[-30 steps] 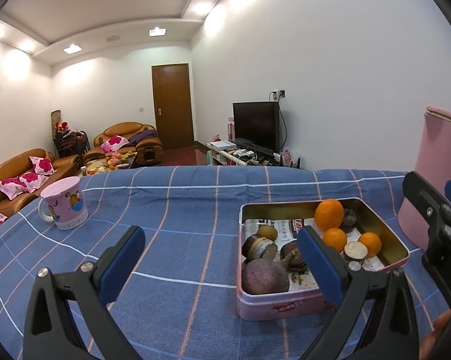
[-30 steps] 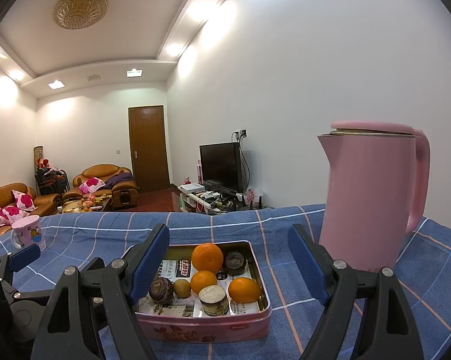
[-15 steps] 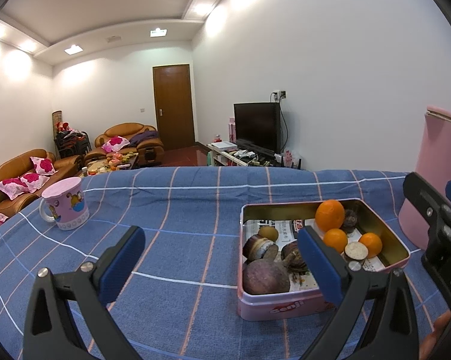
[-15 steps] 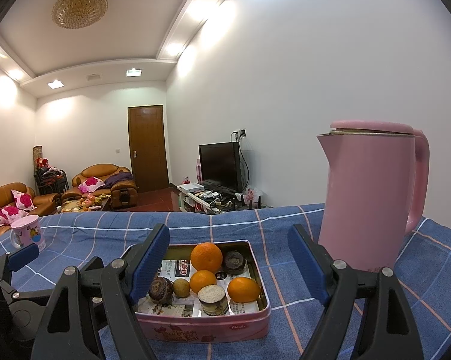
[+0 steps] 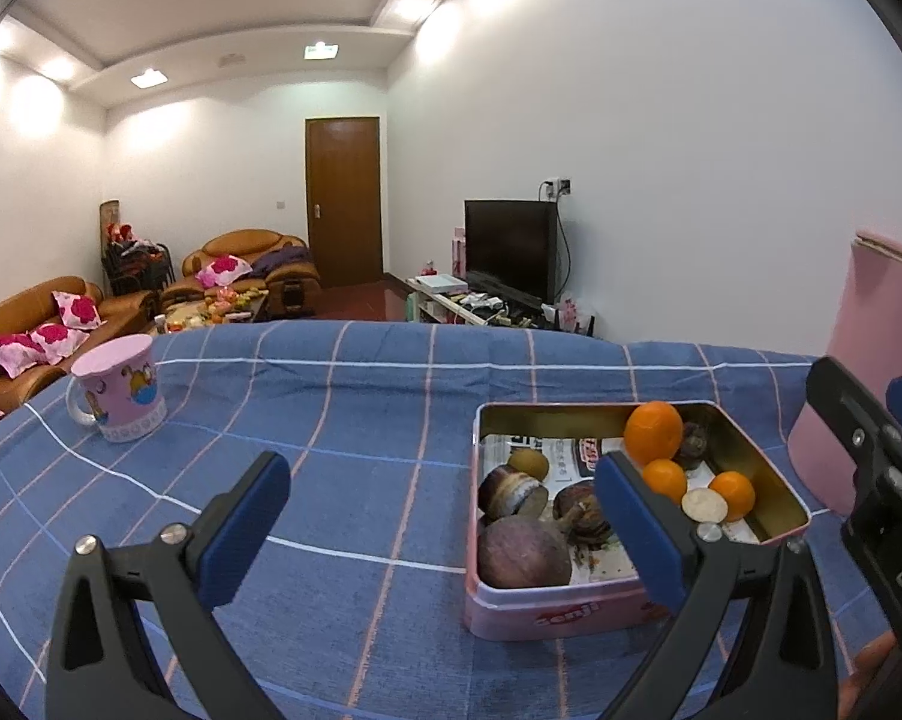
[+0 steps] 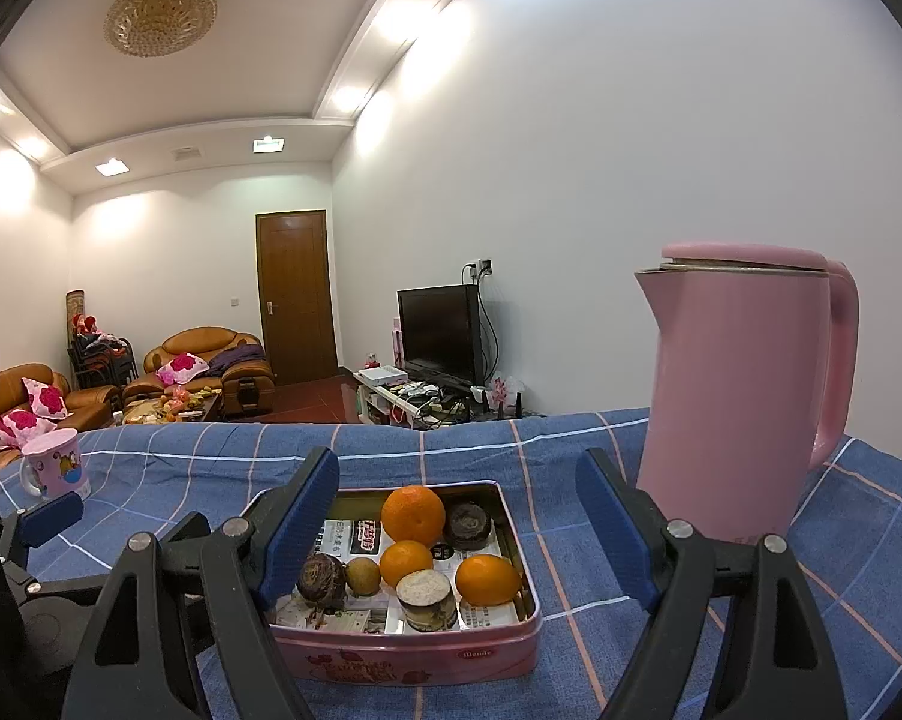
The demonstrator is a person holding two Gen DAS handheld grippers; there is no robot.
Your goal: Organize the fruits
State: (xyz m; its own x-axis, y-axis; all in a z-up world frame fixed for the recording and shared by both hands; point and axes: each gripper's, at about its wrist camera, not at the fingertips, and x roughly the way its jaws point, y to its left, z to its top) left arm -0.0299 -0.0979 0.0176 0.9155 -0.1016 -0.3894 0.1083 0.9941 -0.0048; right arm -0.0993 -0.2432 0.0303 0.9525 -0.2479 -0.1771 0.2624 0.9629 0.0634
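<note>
A pink tin box (image 6: pixel 403 663) (image 5: pixel 547 609) lined with newspaper sits on the blue checked cloth. Inside lie a large orange (image 6: pixel 413 513) (image 5: pixel 653 433), two small oranges (image 6: pixel 488 579) (image 5: pixel 731 495), a small green-brown fruit (image 6: pixel 363 576), and several dark brown roots and cut pieces (image 5: pixel 524 551). My right gripper (image 6: pixel 457 531) stands open just before the tin, nothing between its fingers. My left gripper (image 5: pixel 439 531) is open over the cloth, left of the tin; its right finger (image 5: pixel 637 531) overlaps the tin's near side.
A tall pink kettle (image 6: pixel 742 390) stands right of the tin. A pink cartoon mug (image 5: pixel 118 390) sits far left on the cloth. Beyond the table lie sofas, a television and a door. Blue cloth (image 5: pixel 361 420) stretches between mug and tin.
</note>
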